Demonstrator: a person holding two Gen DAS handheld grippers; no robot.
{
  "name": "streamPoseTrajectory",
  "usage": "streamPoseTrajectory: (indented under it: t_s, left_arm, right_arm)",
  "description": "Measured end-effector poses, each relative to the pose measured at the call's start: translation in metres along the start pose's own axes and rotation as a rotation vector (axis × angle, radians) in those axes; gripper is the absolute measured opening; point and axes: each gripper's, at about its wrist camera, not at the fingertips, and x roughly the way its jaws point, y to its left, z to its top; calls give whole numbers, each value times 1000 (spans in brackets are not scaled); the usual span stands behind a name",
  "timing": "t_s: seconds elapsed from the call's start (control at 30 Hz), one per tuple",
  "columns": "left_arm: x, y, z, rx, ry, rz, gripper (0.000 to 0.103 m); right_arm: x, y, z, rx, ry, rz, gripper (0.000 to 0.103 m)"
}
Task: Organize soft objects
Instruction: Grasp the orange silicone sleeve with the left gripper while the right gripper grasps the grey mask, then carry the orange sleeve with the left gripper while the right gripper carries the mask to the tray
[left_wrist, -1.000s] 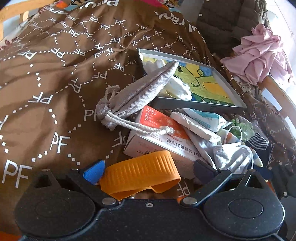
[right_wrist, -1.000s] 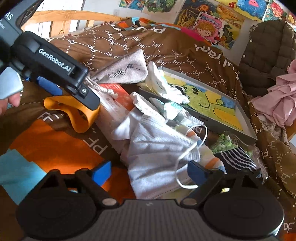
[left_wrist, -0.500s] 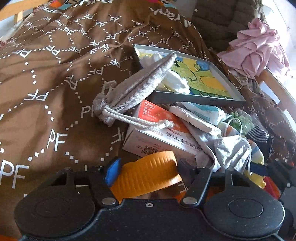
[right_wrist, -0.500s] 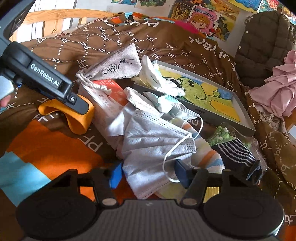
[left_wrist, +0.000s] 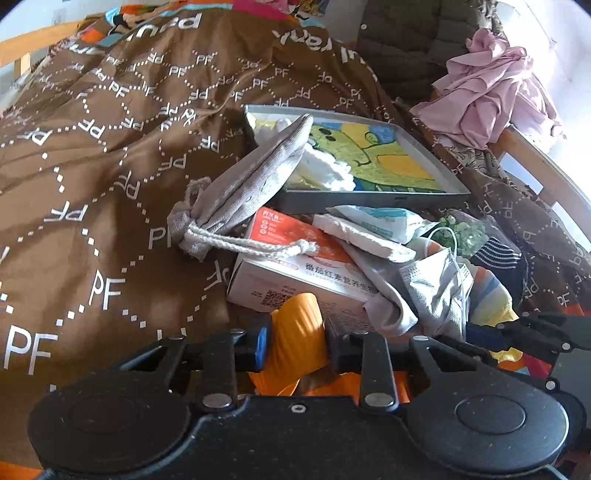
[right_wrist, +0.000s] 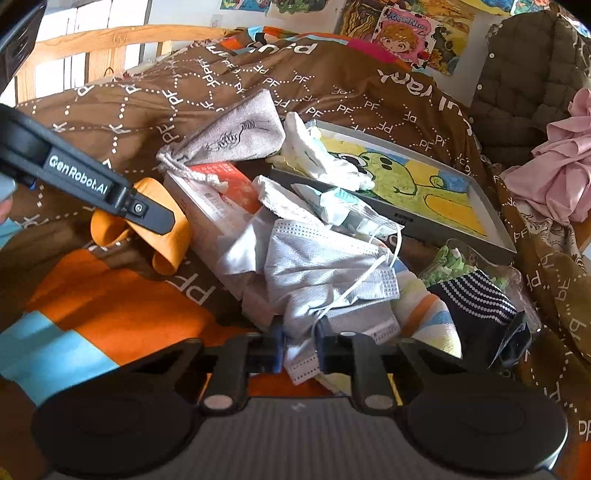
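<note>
Both sets of tongs have narrowed since a second ago: then they stood wide apart, now my left gripper (left_wrist: 297, 349) pinches the orange silicone band (left_wrist: 299, 328) and my right gripper (right_wrist: 298, 352) pinches the lower edge of the grey face mask (right_wrist: 325, 273). Neither item looks lifted yet; the band sits against the white-and-orange box (left_wrist: 291, 266) and the mask lies draped over the pile on the brown quilt (left_wrist: 92, 166). I judge the sorting barely begun. Only some white cloth (left_wrist: 325, 166) rests in the painted tray (left_wrist: 447, 173), with the drawstring pouch (left_wrist: 251, 184) leaning over its rim. The striped sock (right_wrist: 476, 295), the tissue packet (left_wrist: 384, 218) and the rest are jumbled just beside the tray, waiting to be placed.
</note>
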Motion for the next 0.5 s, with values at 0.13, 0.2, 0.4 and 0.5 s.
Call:
streamPoseTrajectory:
  t_s: [0.13,0.2,0.4,0.5]
  left_arm:
    - [-11,-5,-2,-2,-37,-17,29]
    - [-17,-7,-2,-8,-59,-43,29]
    - [-33,-17,-1,22,-164,-93,29]
    - [-41,-20,0,34,-236,-108,29]
  right_arm:
    - [-8,-1,1,19,-36,0,10]
    - [-15,-2,3,28,-67,2,10]
    - [-32,0,6,30,-161,-9,9]
    - [-41,-1,7,37,-220,-8,9]
